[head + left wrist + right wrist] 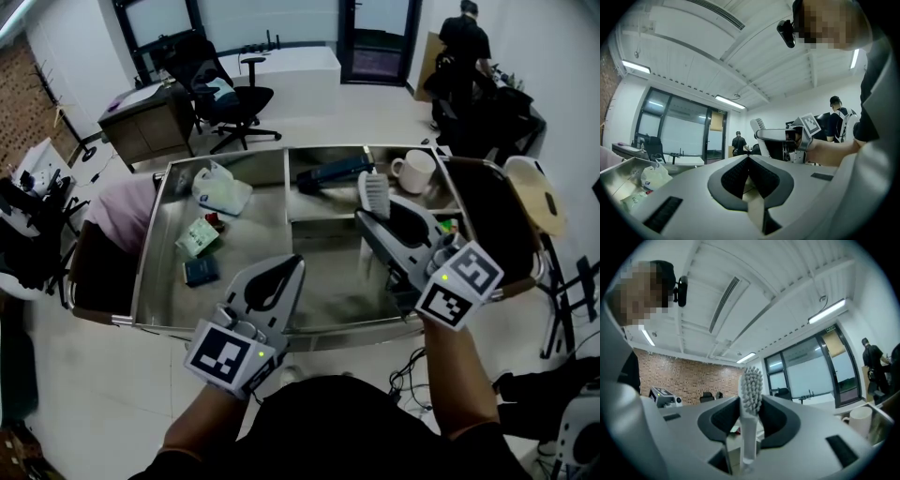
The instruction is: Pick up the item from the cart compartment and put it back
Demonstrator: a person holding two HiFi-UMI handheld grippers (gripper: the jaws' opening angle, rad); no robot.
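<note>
Brush [752, 383] stands upright, clamped in the right tool [750, 404].

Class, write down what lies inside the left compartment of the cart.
A white plastic bag, a green packet and a small dark box lie inside. The left gripper covers its near right corner; the bag's contents are hidden.

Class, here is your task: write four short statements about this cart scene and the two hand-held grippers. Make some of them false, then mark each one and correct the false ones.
1. The right hand-held gripper clamps a white brush. True.
2. The left hand-held gripper holds a mug. False: its jaws are together and empty; the mug stands in the cart.
3. A white plastic bag lies in the cart's left compartment. True.
4. The white plastic bag touches the mug. False: they sit apart, in separate compartments.
</note>
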